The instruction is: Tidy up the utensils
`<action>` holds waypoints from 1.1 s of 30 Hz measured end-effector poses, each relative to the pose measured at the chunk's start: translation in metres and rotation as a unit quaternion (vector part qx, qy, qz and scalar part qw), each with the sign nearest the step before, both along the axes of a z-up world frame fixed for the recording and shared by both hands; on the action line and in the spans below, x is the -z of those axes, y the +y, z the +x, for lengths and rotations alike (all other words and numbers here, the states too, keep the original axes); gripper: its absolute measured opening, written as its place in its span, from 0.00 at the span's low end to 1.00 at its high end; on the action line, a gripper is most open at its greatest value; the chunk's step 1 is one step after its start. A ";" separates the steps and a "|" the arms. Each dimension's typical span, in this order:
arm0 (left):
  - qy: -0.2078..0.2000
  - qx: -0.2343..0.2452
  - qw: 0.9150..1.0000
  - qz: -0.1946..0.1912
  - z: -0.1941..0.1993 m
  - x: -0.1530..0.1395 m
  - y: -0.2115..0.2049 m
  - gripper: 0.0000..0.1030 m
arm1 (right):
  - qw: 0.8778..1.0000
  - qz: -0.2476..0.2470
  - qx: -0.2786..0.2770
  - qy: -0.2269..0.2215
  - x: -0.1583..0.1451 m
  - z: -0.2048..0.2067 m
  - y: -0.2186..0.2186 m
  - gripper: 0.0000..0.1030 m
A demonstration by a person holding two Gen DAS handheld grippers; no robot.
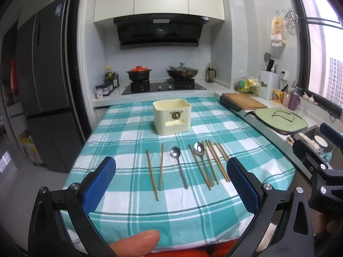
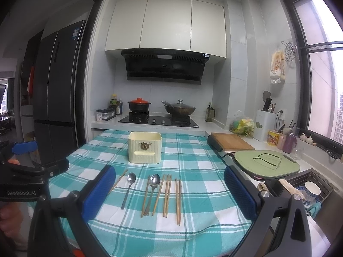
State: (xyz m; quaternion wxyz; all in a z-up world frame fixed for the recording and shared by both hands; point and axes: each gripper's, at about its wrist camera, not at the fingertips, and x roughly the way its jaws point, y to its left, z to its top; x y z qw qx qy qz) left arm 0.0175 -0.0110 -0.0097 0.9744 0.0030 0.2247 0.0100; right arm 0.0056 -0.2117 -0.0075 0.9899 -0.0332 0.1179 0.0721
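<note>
Nothing picked yet: both your grippers, left [image 1: 171, 177] and right [image 2: 169, 188], gape empty; reach for chopsticks [image 1: 154, 171] by the table's near edge, then the bin [image 1: 172, 115]

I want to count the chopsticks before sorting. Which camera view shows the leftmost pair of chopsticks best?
The left wrist view: both chopsticks of the leftmost pair lie fully in sight on the checked cloth, apart from the spoons. In the right wrist view only one of them shows, partly hidden behind the right tool's blue finger pad.
</note>
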 end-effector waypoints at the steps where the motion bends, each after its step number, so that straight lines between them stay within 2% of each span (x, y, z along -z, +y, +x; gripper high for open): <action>1: 0.001 0.001 1.000 0.000 0.001 0.000 0.000 1.00 | 1.000 -0.001 0.000 0.001 0.000 0.001 0.001 1.00; 33: 0.005 0.006 1.000 0.005 0.009 -0.004 -0.007 1.00 | 1.000 -0.007 -0.002 0.012 -0.002 0.011 0.007 1.00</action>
